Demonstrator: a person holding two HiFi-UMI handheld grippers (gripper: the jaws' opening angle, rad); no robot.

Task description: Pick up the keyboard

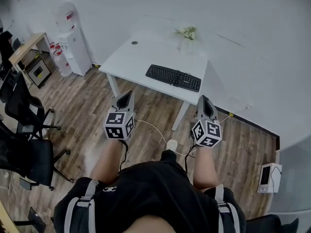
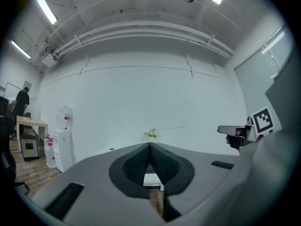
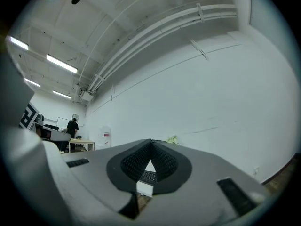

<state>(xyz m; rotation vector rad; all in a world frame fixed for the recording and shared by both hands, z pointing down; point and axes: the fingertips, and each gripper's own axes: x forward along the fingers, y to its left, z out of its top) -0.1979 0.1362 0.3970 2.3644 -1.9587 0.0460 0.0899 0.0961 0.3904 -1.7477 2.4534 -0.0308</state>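
A black keyboard (image 1: 173, 77) lies near the front edge of a white table (image 1: 131, 57). Both grippers hang level over the wooden floor, short of the table's front edge. My left gripper (image 1: 125, 98) points at the table's left leg, its jaws shut with nothing in them (image 2: 149, 146). My right gripper (image 1: 204, 102) sits near the table's right corner, also shut and empty (image 3: 151, 149). Through the small gap under its closed tips, the right gripper view shows a slice of the keyboard (image 3: 149, 175). In the left gripper view the right gripper (image 2: 240, 132) appears at the right edge.
A small plant (image 1: 188, 32) stands at the table's back. A water dispenser (image 1: 73, 42) and a wooden desk (image 1: 26, 50) are at the left wall, black office chairs (image 1: 24, 130) at the left. A white cable (image 1: 158, 130) runs across the floor; a white box (image 1: 270, 177) sits right.
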